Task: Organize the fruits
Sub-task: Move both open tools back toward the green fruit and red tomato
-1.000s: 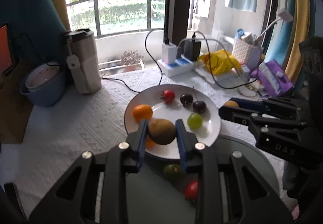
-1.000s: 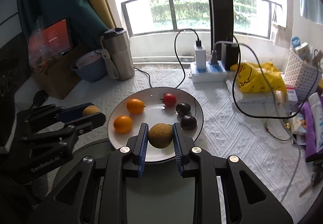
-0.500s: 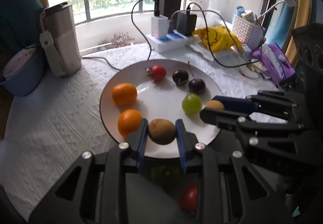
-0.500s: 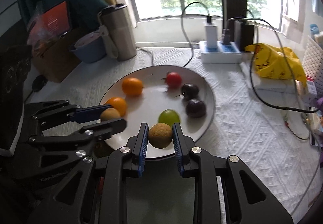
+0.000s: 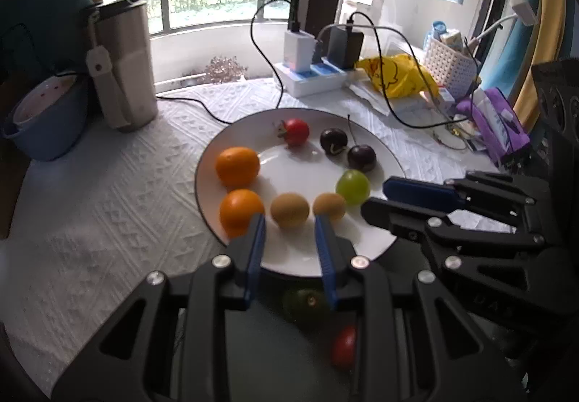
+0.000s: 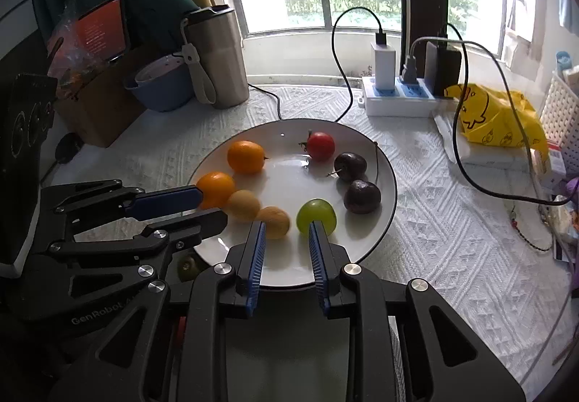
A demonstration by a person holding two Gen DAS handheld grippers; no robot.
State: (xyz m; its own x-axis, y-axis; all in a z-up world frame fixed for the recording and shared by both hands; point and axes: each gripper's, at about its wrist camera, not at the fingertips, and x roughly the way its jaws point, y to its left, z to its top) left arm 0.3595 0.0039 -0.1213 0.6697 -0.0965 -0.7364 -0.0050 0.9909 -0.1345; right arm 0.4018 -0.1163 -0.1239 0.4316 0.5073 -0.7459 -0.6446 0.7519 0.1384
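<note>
A white plate [image 5: 376,250] [image 6: 387,163] holds two oranges [image 5: 237,166] [image 6: 246,156], a red tomato [image 5: 296,131] [image 6: 320,146], two dark cherries [image 5: 361,157] [image 6: 362,196], a green grape [image 5: 353,186] [image 6: 316,215] and two tan round fruits [image 5: 289,210] [image 6: 243,203]. My left gripper [image 5: 289,226] is open and empty, just behind one tan fruit. My right gripper [image 6: 286,228] is open and empty, between the other tan fruit [image 6: 275,216] and the grape.
A dark tray near me holds a green fruit [image 5: 305,302] and a red one [image 5: 343,344]. A steel tumbler [image 5: 123,62], blue bowl [image 5: 43,119], power strip with cables [image 5: 311,76], yellow bag [image 5: 398,80] and white basket [image 5: 452,69] stand behind the plate.
Both grippers opened and let go of their tan fruits, which now rest side by side on the plate's near side. Both grippers sit slightly back from them.
</note>
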